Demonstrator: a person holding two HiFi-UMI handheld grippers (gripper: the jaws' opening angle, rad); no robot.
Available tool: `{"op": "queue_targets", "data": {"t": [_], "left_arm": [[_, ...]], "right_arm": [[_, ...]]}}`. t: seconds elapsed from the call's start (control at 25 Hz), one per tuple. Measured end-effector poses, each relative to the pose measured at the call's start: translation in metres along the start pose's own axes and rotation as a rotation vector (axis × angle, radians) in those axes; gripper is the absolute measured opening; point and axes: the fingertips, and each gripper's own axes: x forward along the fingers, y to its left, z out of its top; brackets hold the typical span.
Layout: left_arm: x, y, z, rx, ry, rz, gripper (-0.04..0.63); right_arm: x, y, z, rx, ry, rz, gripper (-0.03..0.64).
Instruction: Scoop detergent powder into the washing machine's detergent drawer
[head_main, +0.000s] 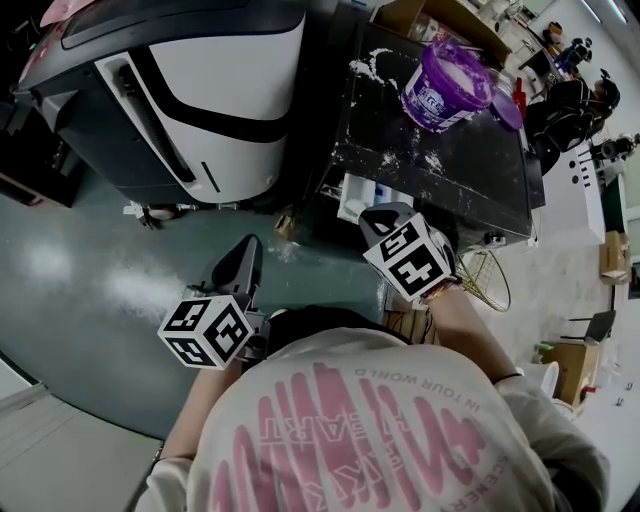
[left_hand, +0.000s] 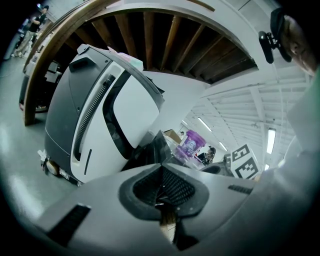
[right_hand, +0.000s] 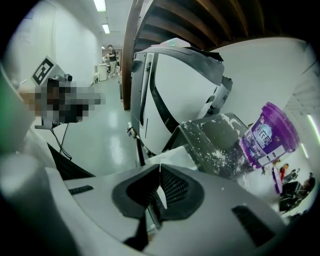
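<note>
The white and dark grey washing machine (head_main: 230, 90) (left_hand: 125, 115) (right_hand: 185, 90) stands at the upper left; I cannot make out its detergent drawer. An open purple detergent tub (head_main: 445, 85) (left_hand: 191, 142) (right_hand: 267, 135) with white powder sits on a black table (head_main: 450, 170) (right_hand: 210, 145) dusted with spilled powder. My left gripper (head_main: 248, 248) (left_hand: 161, 166) hovers over the floor short of the machine, its tips meeting and nothing in them. My right gripper (head_main: 372, 213) (right_hand: 160, 166) hangs at the table's near edge, angled down, shut with nothing visibly held.
A purple lid (head_main: 507, 108) lies beside the tub. A white box-like thing (head_main: 365, 195) sits under the table's near edge. A wire basket (head_main: 485, 280) and cardboard boxes (head_main: 575, 365) stand at the right. People are far off at the back.
</note>
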Motion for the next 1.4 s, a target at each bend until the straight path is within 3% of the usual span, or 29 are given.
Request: {"op": "queue_targets", "data": {"t": [0.84,1.4], "left_arm": [[-0.015,-0.003,-0.003,0.012,-0.007,0.011,0.002],[-0.052,-0.016,-0.02,-0.001,-0.06,0.103,0.002]], "right_arm": [[-0.006,0.002,0.004,-0.157,-0.04,-0.202,0.002],[-0.015,0.003,-0.002,-0.294,-0.088,-0.293,0.002]]}}
